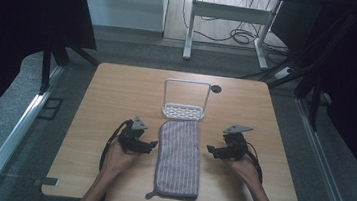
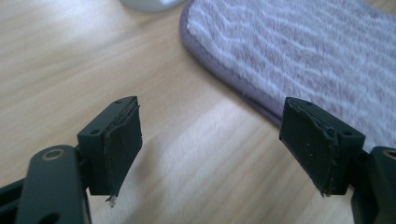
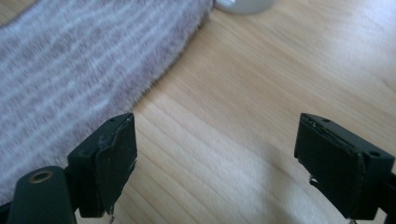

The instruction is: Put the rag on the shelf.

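A folded grey-purple striped towel (image 1: 179, 156) lies lengthwise on the middle of the wooden table (image 1: 117, 89), with a small loop at its near left corner. My left gripper (image 1: 152, 145) rests just left of the towel, jaws pointing at its edge. In the left gripper view the left gripper (image 2: 212, 112) stands open over bare wood, with the towel (image 2: 303, 51) just beyond. My right gripper (image 1: 210, 149) sits right of the towel, apart from it. The right gripper (image 3: 217, 126) is open with nothing between its pads, and the towel (image 3: 70, 60) lies ahead on the left.
A white wire rack (image 1: 185, 101) with a perforated base stands just beyond the towel's far end; its base edge (image 2: 149, 3) (image 3: 243, 4) shows in both gripper views. A dark cable hole (image 1: 216, 89) sits at the back right. Bare wood lies left and right of the hands.
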`<state>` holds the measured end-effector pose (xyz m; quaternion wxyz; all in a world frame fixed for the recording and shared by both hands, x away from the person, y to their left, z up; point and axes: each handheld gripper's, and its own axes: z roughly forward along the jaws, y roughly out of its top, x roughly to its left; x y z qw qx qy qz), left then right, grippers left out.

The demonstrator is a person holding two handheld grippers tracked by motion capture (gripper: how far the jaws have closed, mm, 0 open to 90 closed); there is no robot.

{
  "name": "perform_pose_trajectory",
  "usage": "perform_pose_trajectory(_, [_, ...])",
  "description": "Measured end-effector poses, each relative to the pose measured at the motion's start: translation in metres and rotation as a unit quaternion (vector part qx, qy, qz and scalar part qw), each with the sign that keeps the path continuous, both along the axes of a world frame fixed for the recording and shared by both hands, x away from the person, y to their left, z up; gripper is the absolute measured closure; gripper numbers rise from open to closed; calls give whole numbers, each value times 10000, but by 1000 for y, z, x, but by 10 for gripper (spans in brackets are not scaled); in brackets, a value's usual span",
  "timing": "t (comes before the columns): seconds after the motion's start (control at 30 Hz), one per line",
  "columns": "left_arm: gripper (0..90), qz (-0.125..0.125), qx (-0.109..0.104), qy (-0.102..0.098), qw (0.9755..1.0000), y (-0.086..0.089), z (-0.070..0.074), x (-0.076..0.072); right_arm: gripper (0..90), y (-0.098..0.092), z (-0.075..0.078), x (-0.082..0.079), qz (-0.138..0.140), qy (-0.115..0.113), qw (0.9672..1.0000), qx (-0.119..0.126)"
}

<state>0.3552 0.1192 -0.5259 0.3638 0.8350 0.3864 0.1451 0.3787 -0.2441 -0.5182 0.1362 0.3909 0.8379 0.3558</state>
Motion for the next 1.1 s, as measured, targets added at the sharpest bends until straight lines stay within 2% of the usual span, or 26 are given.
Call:
perform_pose_trajectory(0.23, [227, -169, -37, 17, 9998, -11, 6, 19, 136, 17, 10, 12, 75, -13, 9998, 182])
perform_pose_trajectory(0.3, [235, -208, 15, 1, 9998, -14, 6, 24, 141, 19, 11, 14, 84, -12, 9998, 183])
perform_pose_trajectory(0.4, [260, -244, 97, -7, 9997, -23, 4, 37, 213, 31, 11, 24, 140, 45, 9996, 238])
perform_pose_trajectory(0.53, [335, -280, 44, 31, 9996, -27, 1, 47, 278, 42, 8, 32, 187, 143, 9993, 300])
perform_pose_trajectory(0.57, [346, -279, -27, 52, 9996, -30, 0, 52, 323, 49, 5, 37, 151, 137, 9995, 228])
perform_pose_trajectory(0.6, [354, -309, -12, 55, 9995, -32, -1, 54, 343, 52, 4, 40, 122, 136, 9997, 163])
perform_pose_trajectory(0.67, [365, -287, 76, 20, 9996, -36, -2, 59, 381, 56, 0, 47, 69, 154, 9997, 157])
perform_pose_trajectory(0.77, [419, -287, 35, 40, 9996, -40, -8, 64, 436, 59, -7, 55, -4, 207, 9995, 218])
perform_pose_trajectory(0.83, [447, -297, 104, 50, 9995, -42, -10, 65, 454, 60, -9, 57, 0, 232, 9994, 263])
perform_pose_trajectory(0.9, [505, -348, -106, 164, 9992, -41, -15, 67, 532, 66, -15, 60, 47, 253, 9996, 114])
perform_pose_trajectory(1.0, [571, -289, -170, 166, 9993, -41, -16, 66, 674, 69, -15, 58, 146, 132, 9998, 62])
perform_pose_trajectory(1.03, [571, -282, -202, 195, 9992, -41, -15, 65, 674, 69, -15, 58, 146, 132, 9998, 62])
perform_pose_trajectory(1.07, [674, -332, -261, 278, 9987, -42, -15, 64, 788, 71, -16, 54, 262, 119, 9996, 68])
perform_pose_trajectory(1.1, [727, -332, -261, 278, 9987, -42, -15, 64, 804, 72, -16, 53, 286, 76, 9996, 37])
